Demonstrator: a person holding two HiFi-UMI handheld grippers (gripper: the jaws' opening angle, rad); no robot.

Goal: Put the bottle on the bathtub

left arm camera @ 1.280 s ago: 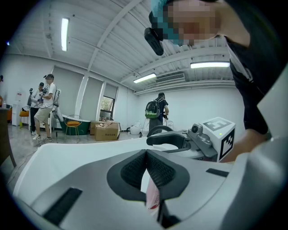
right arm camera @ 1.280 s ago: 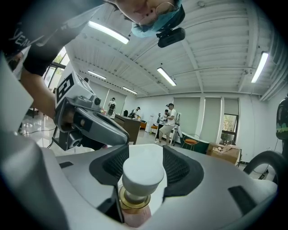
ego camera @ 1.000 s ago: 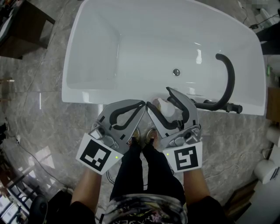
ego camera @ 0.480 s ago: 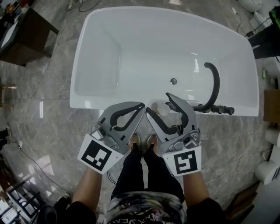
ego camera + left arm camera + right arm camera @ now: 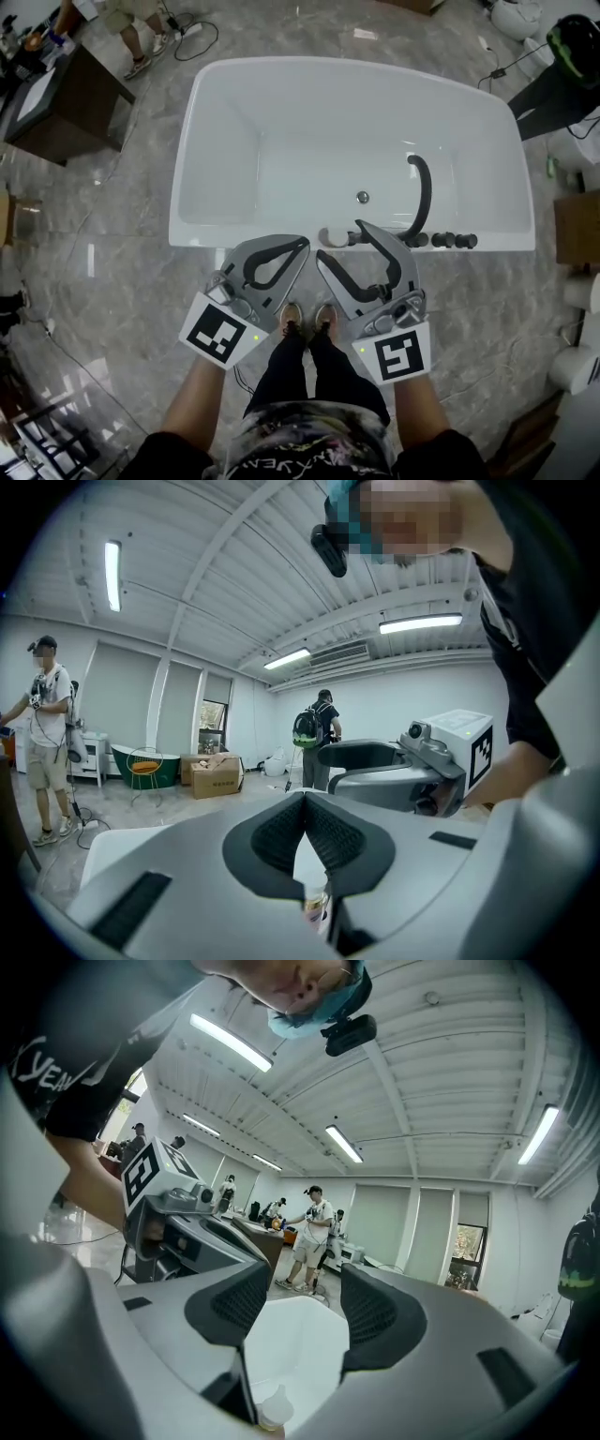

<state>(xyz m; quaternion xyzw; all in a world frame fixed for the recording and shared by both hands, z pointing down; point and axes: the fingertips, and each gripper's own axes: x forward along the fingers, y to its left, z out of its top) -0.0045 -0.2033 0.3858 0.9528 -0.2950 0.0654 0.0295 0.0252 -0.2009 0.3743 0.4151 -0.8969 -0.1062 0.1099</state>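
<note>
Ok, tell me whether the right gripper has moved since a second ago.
Yes. Against the bathtub rim, the right gripper has drawn back toward the person, open, leaving the bottle on the rim.

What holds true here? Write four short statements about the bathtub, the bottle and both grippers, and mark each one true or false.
1. The bottle stands on the near rim of the bathtub. True.
2. The right gripper is clamped on the bottle. False: its jaws stand apart and the bottle is free of them.
3. The left gripper has its jaws together. True.
4. The black spout rises from the far rim. False: it rises from the near rim, to the right of the bottle.
</note>
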